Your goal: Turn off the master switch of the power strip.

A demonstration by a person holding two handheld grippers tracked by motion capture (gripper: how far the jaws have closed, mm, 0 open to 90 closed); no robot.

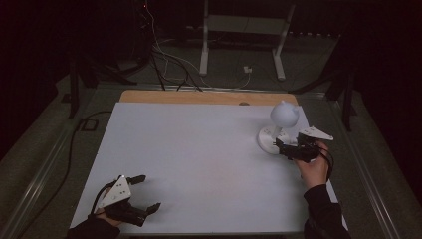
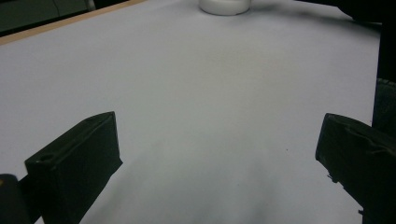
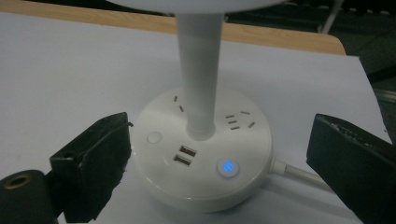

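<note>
A white desk lamp (image 1: pixel 282 115) with a round head stands on a round base (image 1: pixel 267 140) at the right of the white table top (image 1: pixel 199 154). Seen from the right gripper view, the base (image 3: pixel 201 158) carries sockets, two USB ports, a plain button and a button lit blue (image 3: pixel 228 168). My right gripper (image 1: pixel 290 149) (image 3: pixel 219 133) is open, with one jaw at each side of the base; the left jaw is close against its rim and the right jaw stands apart from it. My left gripper (image 1: pixel 149 192) (image 2: pixel 219 135) rests open near the front left edge, nothing between its jaws. The lamp base (image 2: pixel 224 5) lies far ahead of it.
A white cable (image 3: pixel 299 173) leaves the base toward the right jaw. A wooden strip (image 1: pixel 199 96) runs along the table's far edge. Behind it, cables (image 1: pixel 164 59) lie on the floor beside a white stand (image 1: pixel 244 30). A metal rail (image 1: pixel 45 164) borders the left side.
</note>
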